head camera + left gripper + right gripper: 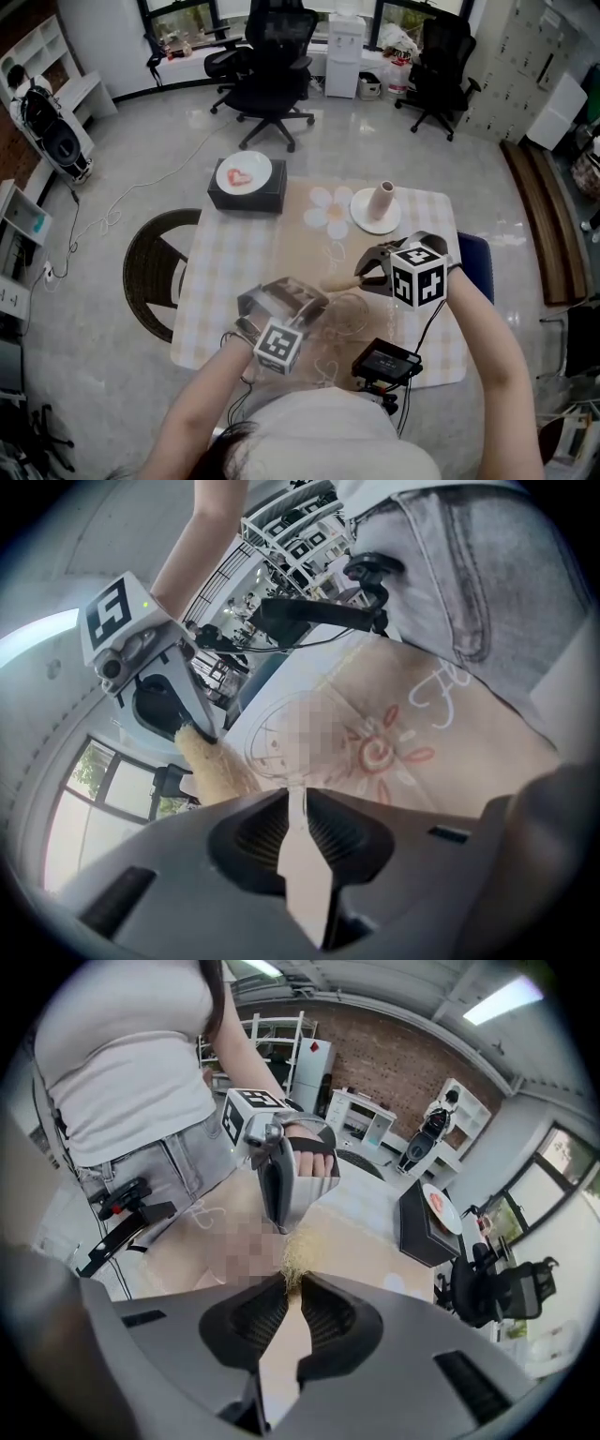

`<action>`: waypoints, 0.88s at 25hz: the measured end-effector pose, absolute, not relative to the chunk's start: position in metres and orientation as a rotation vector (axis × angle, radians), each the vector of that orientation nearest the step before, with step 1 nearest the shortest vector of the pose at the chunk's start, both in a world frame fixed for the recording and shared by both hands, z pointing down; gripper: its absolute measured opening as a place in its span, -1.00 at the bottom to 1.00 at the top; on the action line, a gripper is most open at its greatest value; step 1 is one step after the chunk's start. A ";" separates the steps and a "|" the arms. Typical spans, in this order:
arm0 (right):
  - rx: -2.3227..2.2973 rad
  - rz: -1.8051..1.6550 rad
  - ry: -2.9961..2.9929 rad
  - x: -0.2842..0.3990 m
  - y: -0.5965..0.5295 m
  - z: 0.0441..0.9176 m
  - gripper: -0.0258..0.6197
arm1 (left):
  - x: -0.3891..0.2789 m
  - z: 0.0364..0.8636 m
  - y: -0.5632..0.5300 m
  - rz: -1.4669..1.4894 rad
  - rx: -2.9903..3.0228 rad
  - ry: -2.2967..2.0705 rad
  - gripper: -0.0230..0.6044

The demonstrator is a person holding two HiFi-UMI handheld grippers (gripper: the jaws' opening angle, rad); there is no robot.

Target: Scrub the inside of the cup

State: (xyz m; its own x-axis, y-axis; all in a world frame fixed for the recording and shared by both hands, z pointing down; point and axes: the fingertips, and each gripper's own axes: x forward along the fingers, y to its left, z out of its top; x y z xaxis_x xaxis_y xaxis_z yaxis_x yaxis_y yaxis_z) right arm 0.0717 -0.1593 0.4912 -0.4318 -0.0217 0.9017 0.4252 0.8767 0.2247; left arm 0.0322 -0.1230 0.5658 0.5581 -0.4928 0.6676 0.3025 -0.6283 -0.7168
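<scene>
Black device (385, 360) nearest; clear cup (345, 309) mid-table; black box (247, 192), white plate (367, 221) beyond.

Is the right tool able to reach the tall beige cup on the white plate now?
Probably yes: the beige cup stands on the white plate just beyond the right tool, with only bare tablecloth between. But that tool is shut on a brush, so gripping looks unlikely.

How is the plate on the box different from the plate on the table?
The box plate sits raised on a black box and holds something red. The table plate lies on the table and holds a tall beige pot, upright. Both are white and round.
</scene>
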 end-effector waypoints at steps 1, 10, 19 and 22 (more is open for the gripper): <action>-0.314 -0.538 -1.934 0.071 -0.157 0.491 -0.77 | 0.032 0.566 -0.124 -1.169 -1.926 0.161 -0.73; -0.404 -0.632 -1.751 0.072 -0.152 0.500 -0.77 | 0.032 0.558 -0.126 -1.159 -1.880 0.188 -0.73; -0.373 -0.491 -1.790 0.081 -0.161 0.529 -0.77 | 0.036 0.556 -0.121 -1.117 -1.827 0.168 -0.73; -0.354 -0.478 -1.779 0.084 -0.165 0.538 -0.77 | 0.037 0.555 -0.121 -1.108 -1.802 0.171 -0.73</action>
State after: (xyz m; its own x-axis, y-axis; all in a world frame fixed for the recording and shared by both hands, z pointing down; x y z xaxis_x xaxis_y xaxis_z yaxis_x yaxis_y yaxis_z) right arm 0.0838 -0.1650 0.5385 -0.2538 -0.0102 0.9672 0.4760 0.8692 0.1341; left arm 0.0370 -0.1210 0.5550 0.5749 -0.5485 0.6072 0.3406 -0.5144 -0.7871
